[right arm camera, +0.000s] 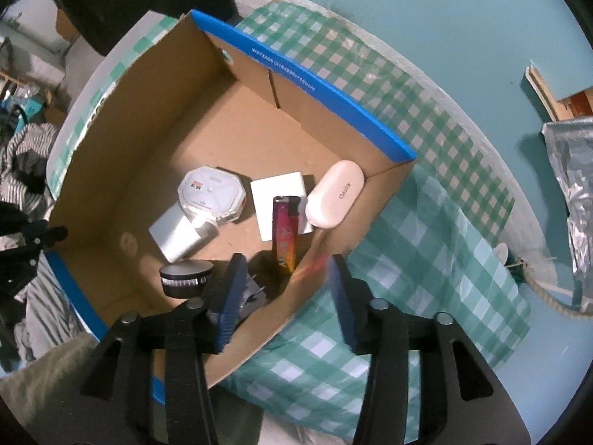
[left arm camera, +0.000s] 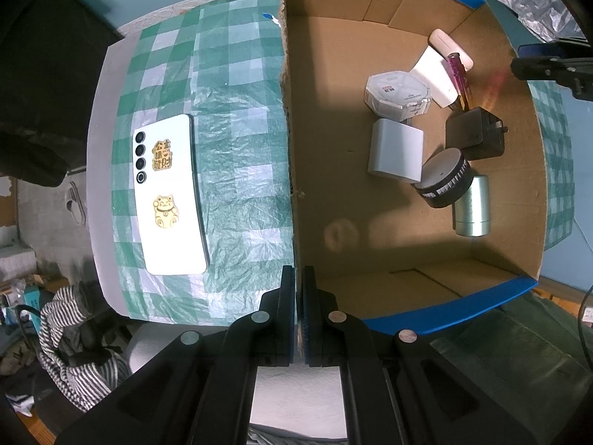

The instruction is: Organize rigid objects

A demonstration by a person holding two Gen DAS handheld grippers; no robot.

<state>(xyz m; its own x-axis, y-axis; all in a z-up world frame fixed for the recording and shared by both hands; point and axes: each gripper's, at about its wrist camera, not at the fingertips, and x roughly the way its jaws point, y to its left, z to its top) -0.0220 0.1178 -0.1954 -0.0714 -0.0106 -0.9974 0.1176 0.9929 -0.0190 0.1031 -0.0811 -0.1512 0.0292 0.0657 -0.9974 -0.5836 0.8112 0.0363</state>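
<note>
- My left claw (left arm camera: pixel 299 278) is pressed together on the near wall of the box (left arm camera: pixel 407 7), one pad on either side of the cardboard edge.
- My right claw (right arm camera: pixel 283 289) is spread, nothing between its pads; it hangs over the box's near corner, one pad inside the box and one outside, above the cloth (right arm camera: pixel 426 244).
- The lighter (right arm camera: pixel 284 237) stands about upright inside the box, just ahead of the right claw and apart from both pads; its foot is blurred, so I can't be sure what it leans on.
- Behind it lies a white square block (right arm camera: pixel 274 193), and beside that a white oval case (right arm camera: pixel 335 194) rests against the corner wall.
- An octagonal white tin (right arm camera: pixel 211 194) sits partly on a white charger (right arm camera: pixel 174 237).
- A black round puck (right arm camera: pixel 185 276) is near the left pad of the right claw.
- From the left wrist I also see a black plug (left arm camera: pixel 476 135) and a pale green cylinder (left arm camera: pixel 473 205) lying on the box floor.
- A white phone (left arm camera: pixel 172 194) lies face down on the checked cloth on the desk, outside the box, to the left of its wall, with gold stickers on its back.
</note>
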